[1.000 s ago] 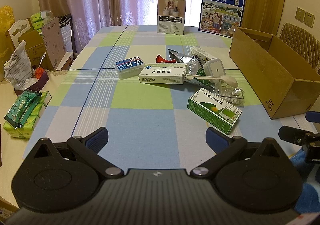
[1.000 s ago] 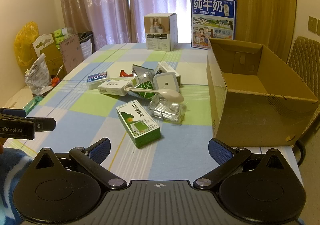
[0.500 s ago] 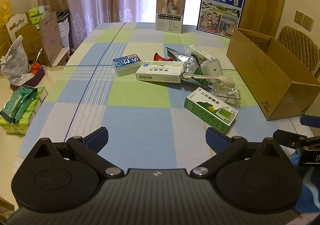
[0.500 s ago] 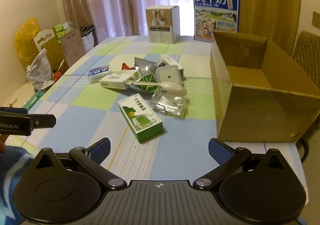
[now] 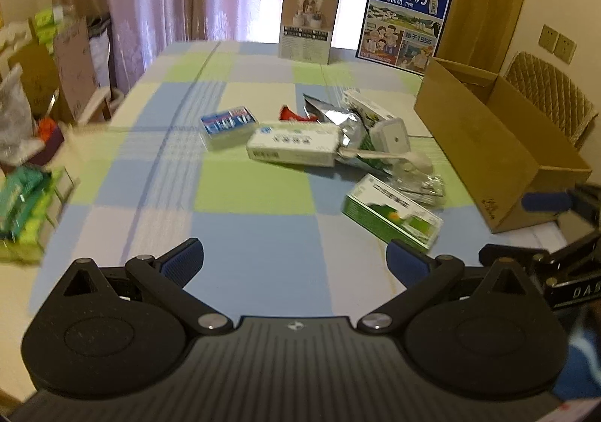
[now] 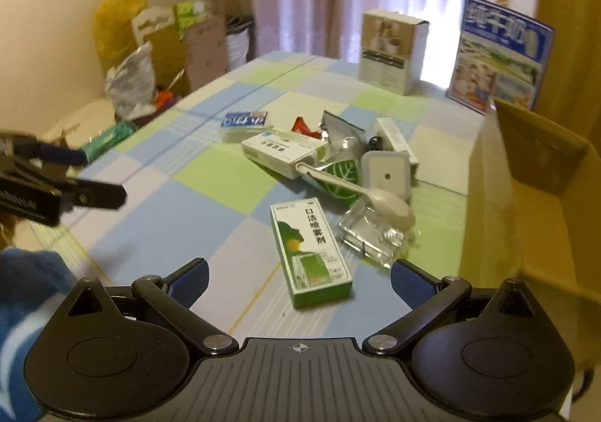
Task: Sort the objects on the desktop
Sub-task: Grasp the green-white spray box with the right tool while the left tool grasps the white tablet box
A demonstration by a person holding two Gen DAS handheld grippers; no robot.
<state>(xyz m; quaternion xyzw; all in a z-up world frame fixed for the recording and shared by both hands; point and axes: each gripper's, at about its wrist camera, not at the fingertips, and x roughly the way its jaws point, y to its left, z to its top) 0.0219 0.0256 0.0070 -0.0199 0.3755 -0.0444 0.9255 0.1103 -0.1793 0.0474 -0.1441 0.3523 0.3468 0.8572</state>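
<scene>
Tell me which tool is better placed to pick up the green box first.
Right. The right tool is open just before the green box, beside the cardboard box. The left tool is open too, but farther away.

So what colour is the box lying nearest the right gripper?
Green and white box, with a green tree graphic; clearest in the right wrist view.
</scene>
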